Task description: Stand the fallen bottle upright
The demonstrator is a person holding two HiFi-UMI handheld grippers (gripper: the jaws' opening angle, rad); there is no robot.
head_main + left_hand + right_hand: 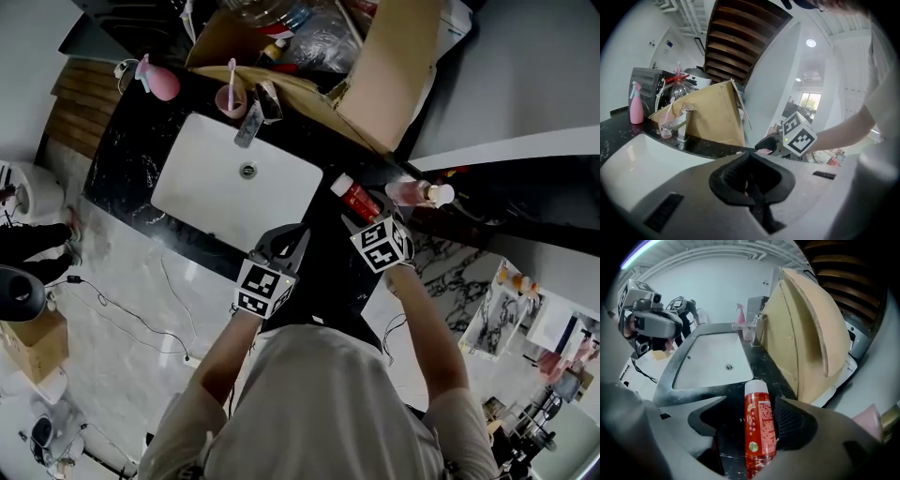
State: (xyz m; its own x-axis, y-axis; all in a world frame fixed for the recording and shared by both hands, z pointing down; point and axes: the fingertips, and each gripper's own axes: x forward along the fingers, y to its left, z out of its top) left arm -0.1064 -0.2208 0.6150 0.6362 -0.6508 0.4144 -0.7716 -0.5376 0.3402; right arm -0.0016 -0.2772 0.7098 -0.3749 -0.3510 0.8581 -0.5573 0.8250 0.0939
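Head view: A black marble worktop carried a white sink. Behind the sink stood a pink cup holding a toothbrush. A pink spray bottle sat at the far left corner. An open cardboard box at the back held clear plastic items, too jumbled to identify. The red bottle lay on its side on the worktop just right of the sink, white cap pointing away from the person. A second pink bottle with a white cap lay near it to the right. The left gripper hovered at the sink's near right corner. The right gripper sat at the red bottle's base end.

Left gripper view: The left gripper had its jaws pressed together with nothing between them. Beyond were the spray bottle, the cup, the tap and the box.

Right gripper view: The right gripper had its jaws spread, with the red bottle lying between them. The bottle held orange-red liquid and rested on the worktop. The right jaw stood just beside the bottle; the left jaw stood apart from it. The cap pointed toward the sink.
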